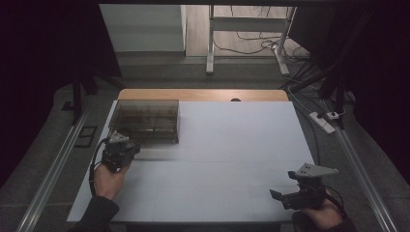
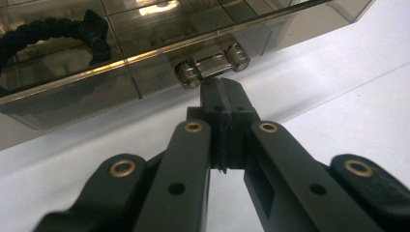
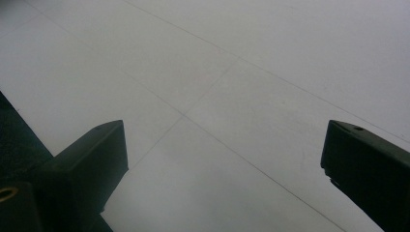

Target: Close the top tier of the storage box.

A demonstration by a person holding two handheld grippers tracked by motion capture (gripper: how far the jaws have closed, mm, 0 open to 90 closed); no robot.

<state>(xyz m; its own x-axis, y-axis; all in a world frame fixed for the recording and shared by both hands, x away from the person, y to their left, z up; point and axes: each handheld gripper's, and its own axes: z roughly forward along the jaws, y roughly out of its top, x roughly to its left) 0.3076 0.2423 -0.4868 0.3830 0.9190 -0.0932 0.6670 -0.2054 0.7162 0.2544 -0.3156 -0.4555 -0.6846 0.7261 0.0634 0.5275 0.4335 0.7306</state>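
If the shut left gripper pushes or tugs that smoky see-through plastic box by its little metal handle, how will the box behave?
The smoky see-through plastic box looks rigid and low, so it probably slides on the smooth white table instead of tipping. Its small metal handle is polished and rounded, so the left gripper, jaws shut just below it, may slip off.

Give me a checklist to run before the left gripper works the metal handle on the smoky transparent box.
1. Left gripper shut, tips together: ok.
2. Tips at the small chrome bar handle, just under it; whether they touch: cannot tell.
3. Smoky transparent plastic box flat on the white table: ok.
4. Black braided cord inside the box, away from the handle: ok.
5. Right gripper open, holding nothing, far from the box: ok.
6. Whether the box is latched: cannot tell.
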